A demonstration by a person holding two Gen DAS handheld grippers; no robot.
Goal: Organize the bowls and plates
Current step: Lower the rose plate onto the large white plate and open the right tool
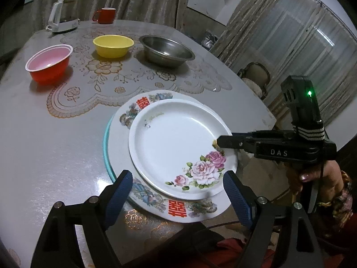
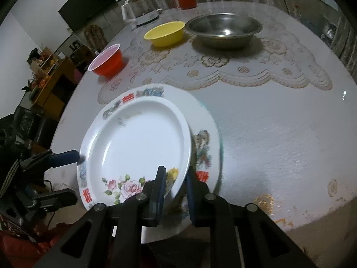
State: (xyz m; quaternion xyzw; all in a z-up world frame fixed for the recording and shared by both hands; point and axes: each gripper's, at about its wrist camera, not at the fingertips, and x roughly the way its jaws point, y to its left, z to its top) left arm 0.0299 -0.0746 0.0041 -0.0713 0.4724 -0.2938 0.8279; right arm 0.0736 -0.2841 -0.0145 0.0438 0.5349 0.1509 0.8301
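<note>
A white plate with pink roses (image 1: 174,143) lies on a larger plate with red characters (image 1: 142,102), which rests on a teal-rimmed plate (image 1: 106,147). My right gripper (image 2: 176,185) is shut on the rose plate's (image 2: 138,138) near rim, one finger over it and one under; this edge looks slightly lifted. In the left wrist view the right gripper (image 1: 221,142) reaches in from the right. My left gripper (image 1: 178,196) stands wide open, its blue pads (image 1: 119,192) either side of the stack's near edge without pressing. It shows at the left (image 2: 72,175) of the right wrist view.
A red bowl (image 1: 48,63), a yellow bowl (image 1: 113,45) and a steel bowl (image 1: 167,50) stand in a row at the back of the round table (image 1: 55,145). Behind them are a red mug (image 1: 104,15) and a white kettle (image 1: 63,16). A chair (image 1: 256,76) stands beyond the right edge.
</note>
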